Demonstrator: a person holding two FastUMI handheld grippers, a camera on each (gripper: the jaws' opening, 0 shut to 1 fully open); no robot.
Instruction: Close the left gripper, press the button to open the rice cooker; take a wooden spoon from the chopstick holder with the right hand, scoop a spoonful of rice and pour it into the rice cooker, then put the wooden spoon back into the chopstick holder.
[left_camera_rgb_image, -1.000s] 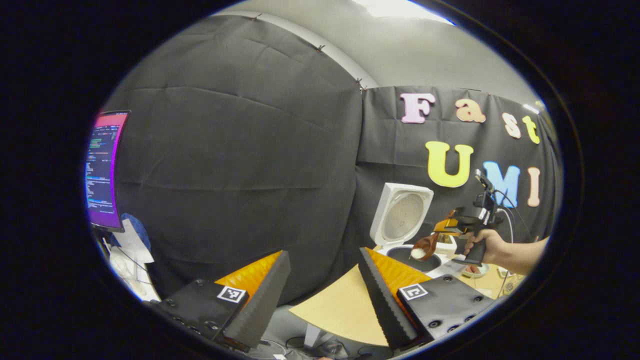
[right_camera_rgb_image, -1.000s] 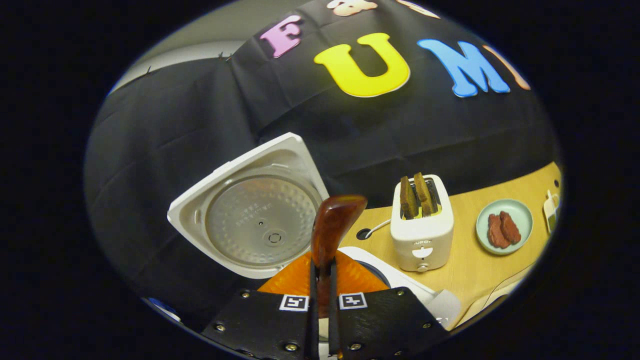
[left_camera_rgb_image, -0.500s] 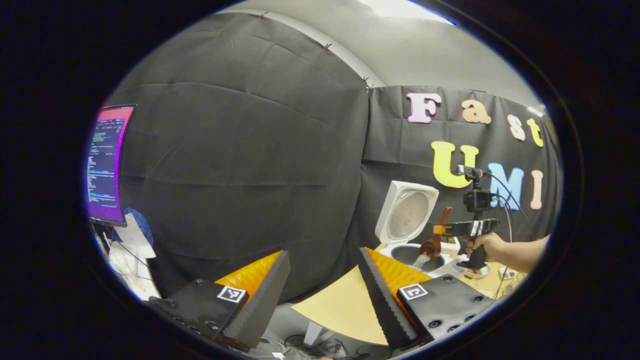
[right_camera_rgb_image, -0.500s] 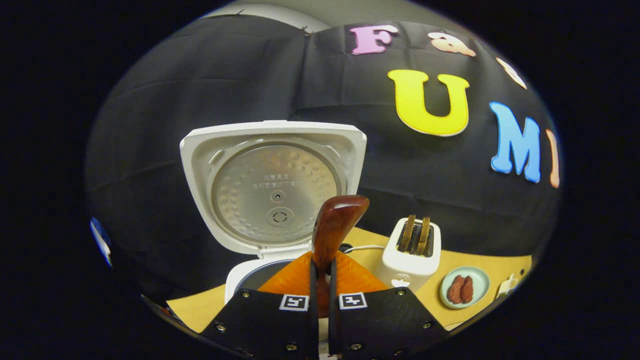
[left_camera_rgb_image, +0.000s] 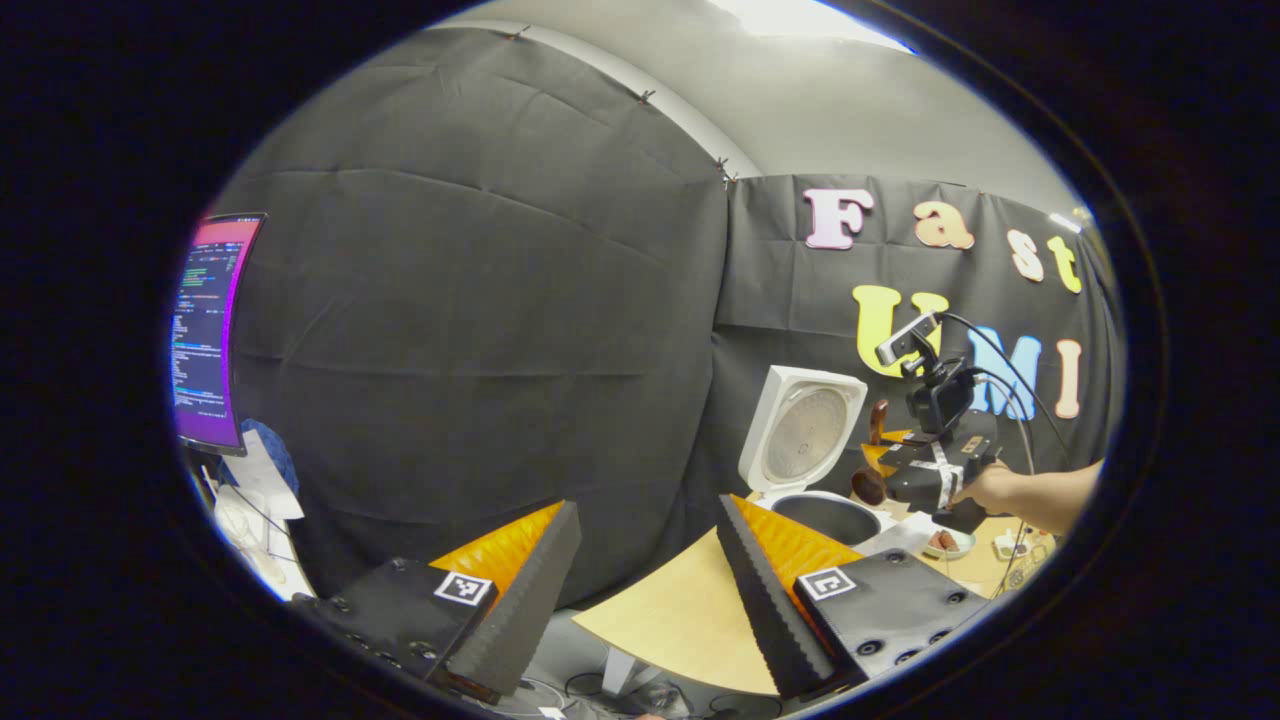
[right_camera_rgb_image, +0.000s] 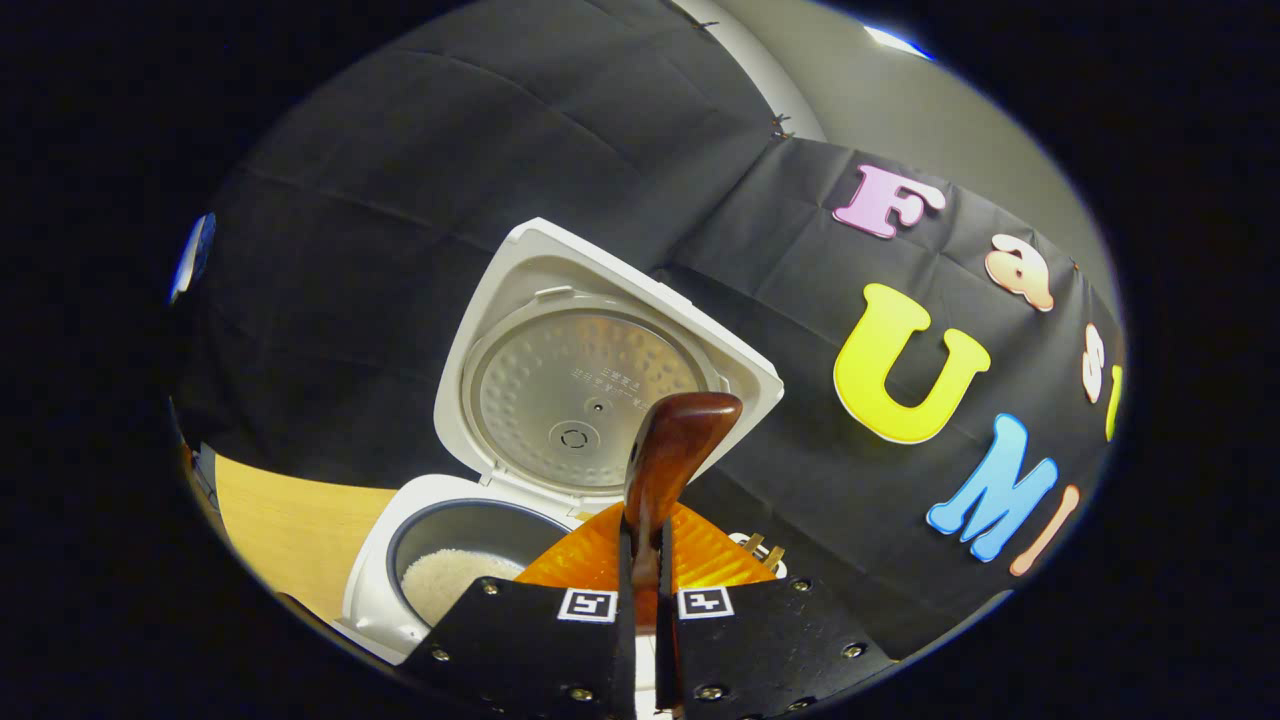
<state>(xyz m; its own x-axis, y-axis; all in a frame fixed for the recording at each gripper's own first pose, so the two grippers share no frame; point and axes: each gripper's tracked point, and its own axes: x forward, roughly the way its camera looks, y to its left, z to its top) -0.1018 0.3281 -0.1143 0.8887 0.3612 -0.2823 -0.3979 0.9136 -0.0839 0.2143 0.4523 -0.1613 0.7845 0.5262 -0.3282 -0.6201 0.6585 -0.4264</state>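
Note:
The white rice cooker (right_camera_rgb_image: 400, 600) stands with its lid (right_camera_rgb_image: 590, 380) raised, and white rice (right_camera_rgb_image: 450, 582) lies in the pot. My right gripper (right_camera_rgb_image: 645, 565) is shut on the brown wooden spoon (right_camera_rgb_image: 672, 450), whose end sticks up between the fingers just in front of the lid. In the left gripper view a hand (left_camera_rgb_image: 992, 490) holds that right gripper (left_camera_rgb_image: 925, 470) tilted above the cooker's pot (left_camera_rgb_image: 826, 517), with the spoon's bowl (left_camera_rgb_image: 868, 486) beside it over the rim. My left gripper (left_camera_rgb_image: 640, 565) hangs open off the table's left edge, holding nothing.
The wooden table (left_camera_rgb_image: 680, 620) carries the cooker at its back left. Behind my right gripper's fingers peeks a toaster (right_camera_rgb_image: 758, 545). A small plate (left_camera_rgb_image: 945, 543) sits to the right of the cooker. A lit monitor (left_camera_rgb_image: 205, 330) stands far left beyond the table.
The right gripper has rolled over above the pot, turning the spoon. The rice that lay on the spoon's bowl is off it. The left gripper has barely moved.

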